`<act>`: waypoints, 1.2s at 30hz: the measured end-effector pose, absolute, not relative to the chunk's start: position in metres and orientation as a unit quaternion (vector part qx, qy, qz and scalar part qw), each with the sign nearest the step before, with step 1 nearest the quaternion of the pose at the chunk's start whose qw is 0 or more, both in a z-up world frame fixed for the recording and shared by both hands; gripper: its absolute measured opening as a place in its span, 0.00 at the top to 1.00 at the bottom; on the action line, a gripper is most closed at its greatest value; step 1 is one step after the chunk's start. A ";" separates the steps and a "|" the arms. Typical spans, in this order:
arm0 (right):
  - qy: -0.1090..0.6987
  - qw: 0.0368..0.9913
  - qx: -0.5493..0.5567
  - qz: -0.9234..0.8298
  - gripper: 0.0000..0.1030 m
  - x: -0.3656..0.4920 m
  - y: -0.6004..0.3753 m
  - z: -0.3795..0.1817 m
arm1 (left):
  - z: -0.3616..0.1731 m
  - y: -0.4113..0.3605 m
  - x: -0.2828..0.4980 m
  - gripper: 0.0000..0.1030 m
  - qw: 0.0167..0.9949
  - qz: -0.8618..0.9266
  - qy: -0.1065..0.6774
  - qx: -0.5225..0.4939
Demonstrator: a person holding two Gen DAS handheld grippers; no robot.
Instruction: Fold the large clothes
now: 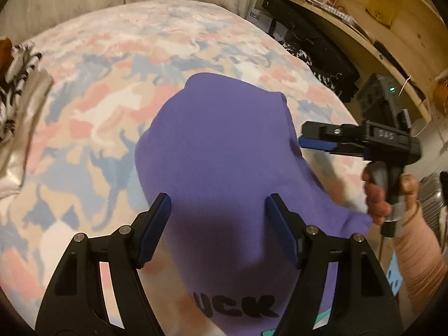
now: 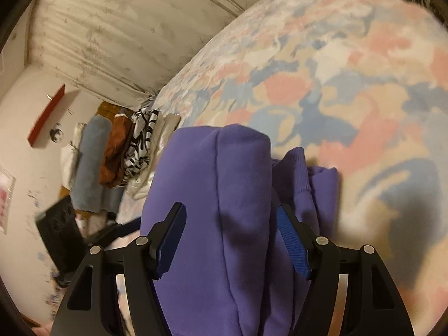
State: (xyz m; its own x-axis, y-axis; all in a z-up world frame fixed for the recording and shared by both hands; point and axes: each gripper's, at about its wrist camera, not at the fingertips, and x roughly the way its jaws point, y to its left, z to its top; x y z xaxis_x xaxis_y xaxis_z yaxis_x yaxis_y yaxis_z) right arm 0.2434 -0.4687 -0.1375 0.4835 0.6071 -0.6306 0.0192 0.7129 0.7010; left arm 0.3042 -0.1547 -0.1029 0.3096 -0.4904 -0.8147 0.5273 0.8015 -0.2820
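A purple sweatshirt [image 1: 218,140] lies folded in a bundle on the bed, with black printed letters [image 1: 235,305] at its near end. My left gripper [image 1: 218,198] hovers over it, open; the fabric shows in the gap and neither pad presses on it. My right gripper [image 1: 302,135] comes in from the right, held by a hand [image 1: 378,196], with its tips at the bundle's right edge. In the right wrist view the right gripper [image 2: 231,207] stands open above the sweatshirt [image 2: 240,168], whose ribbed cuff [image 2: 294,168] pokes out to the right.
A pastel animal-print blanket [image 1: 112,84] covers the bed [image 2: 350,84]. A pile of other clothes [image 1: 16,84] lies at the left edge [image 2: 126,151]. Black bags [image 1: 322,56] and a wooden shelf unit [image 1: 364,28] stand off to the right. A curtain [image 2: 126,28] hangs behind the bed.
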 end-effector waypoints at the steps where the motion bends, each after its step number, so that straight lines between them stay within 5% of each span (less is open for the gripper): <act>1: 0.478 0.793 0.328 0.188 0.32 0.250 -0.469 -0.143 | -0.105 -0.155 0.307 0.33 0.808 -0.317 0.496 0.016; 8: 0.487 0.785 0.303 0.233 0.32 0.271 -0.447 -0.177 | -0.112 -0.162 0.312 0.33 0.811 -0.324 0.486 0.036; 13: 0.466 0.836 0.211 0.196 0.82 0.249 -0.439 -0.157 | -0.113 -0.171 0.310 0.33 0.811 -0.326 0.483 0.054; 21: 0.447 0.873 0.163 0.104 0.86 0.186 -0.456 -0.108 | -0.112 -0.229 0.280 0.33 0.813 -0.321 0.455 0.168; 36: 0.522 0.840 0.148 0.030 0.86 0.211 -0.457 -0.185 | -0.144 -0.281 0.284 0.22 0.792 -0.254 0.474 0.288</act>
State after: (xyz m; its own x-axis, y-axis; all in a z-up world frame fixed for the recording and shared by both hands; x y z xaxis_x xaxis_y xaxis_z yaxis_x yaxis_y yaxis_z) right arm 0.2105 -0.4568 -0.1848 0.4534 0.2044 -0.8676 0.1037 0.9546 0.2791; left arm 0.2843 -0.2813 -0.1440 0.4213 -0.1307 -0.8974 0.6758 0.7051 0.2146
